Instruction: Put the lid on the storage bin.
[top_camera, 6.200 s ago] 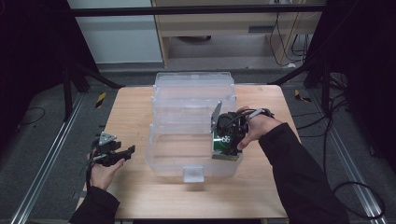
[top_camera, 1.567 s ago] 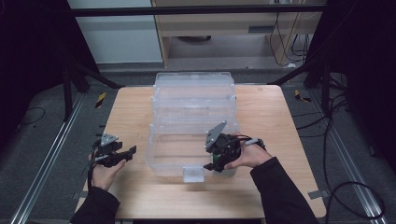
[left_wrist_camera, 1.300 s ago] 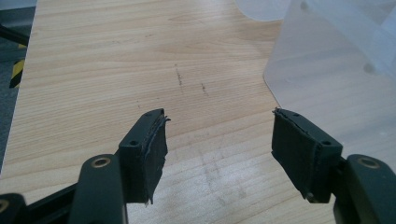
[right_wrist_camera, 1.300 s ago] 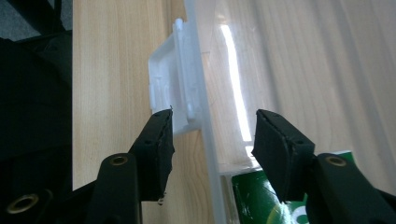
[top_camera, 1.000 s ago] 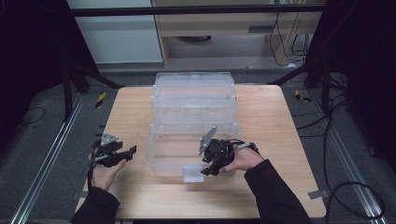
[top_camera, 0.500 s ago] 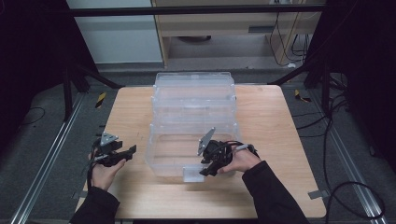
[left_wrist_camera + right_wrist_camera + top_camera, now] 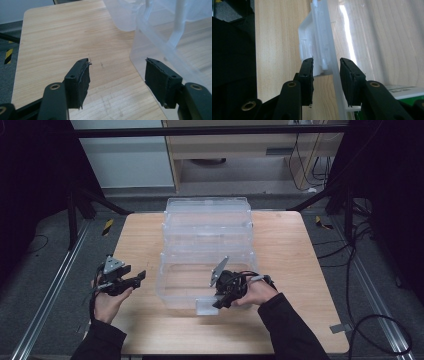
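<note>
Clear plastic boxes (image 7: 207, 227) stand nested in a row on the wooden table (image 7: 300, 265). My right gripper (image 7: 220, 303) is at the front wall of the nearest box (image 7: 175, 287). Its jaws have just been closing, and they straddle the wall and its white latch (image 7: 315, 50) with a sliver of room left at the left pad (image 7: 308, 75). A green board with a white label (image 7: 404, 93) lies inside that box. To the left of the box, my left gripper (image 7: 140, 277) hangs open over bare wood, nothing between its pads (image 7: 81, 81).
The table's left part (image 7: 55, 37) is bare wood. Metal rails (image 7: 45, 295) run along the floor on both sides, with cables (image 7: 360, 260) at the right. A cabinet (image 7: 240, 150) stands behind the table.
Six seconds ago my right hand held the gripper over the box's inside; it has since come down to the front wall and stayed there. The left gripper has hardly shifted.
</note>
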{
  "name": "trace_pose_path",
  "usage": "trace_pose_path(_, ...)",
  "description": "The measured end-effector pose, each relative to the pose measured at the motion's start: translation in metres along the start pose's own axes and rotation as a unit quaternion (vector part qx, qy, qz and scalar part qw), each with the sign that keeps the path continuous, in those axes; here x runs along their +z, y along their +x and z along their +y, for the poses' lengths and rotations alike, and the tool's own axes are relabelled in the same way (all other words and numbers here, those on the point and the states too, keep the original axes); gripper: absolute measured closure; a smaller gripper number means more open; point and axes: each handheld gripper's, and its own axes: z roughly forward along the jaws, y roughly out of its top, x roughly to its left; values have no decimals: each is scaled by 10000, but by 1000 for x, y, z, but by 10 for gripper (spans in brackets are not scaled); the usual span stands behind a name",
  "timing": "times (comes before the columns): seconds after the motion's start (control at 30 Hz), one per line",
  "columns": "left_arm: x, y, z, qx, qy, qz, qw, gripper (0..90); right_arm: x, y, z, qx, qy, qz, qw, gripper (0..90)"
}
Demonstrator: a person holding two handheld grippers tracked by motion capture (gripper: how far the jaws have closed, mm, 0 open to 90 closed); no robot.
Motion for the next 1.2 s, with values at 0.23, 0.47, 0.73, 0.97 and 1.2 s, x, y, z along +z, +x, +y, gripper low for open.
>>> trace_pose_path(0.23, -9, 0, 21, 148, -267, -173, 9994, 354, 0, 1, -4, 60, -129, -30, 9999, 637)
trace_pose_path(0.47, -13, 4, 45, 341, -403, -305, 9981, 356, 1, 1, -4, 49, -105, -56, 9999, 634)
trace_pose_path(0.73, -14, 10, 71, 630, -580, -475, 9952, 373, 1, 2, -4, 55, -103, -68, 9999, 635)
trace_pose_path(0.97, -14, 12, 92, 784, -732, -655, 9921, 379, 1, 2, -4, 32, -121, -71, 9999, 634)
trace_pose_path(1.2, -7, 11, 109, 1164, -763, -899, 9862, 379, 1, 2, -5, 14, -111, -76, 9999, 632)
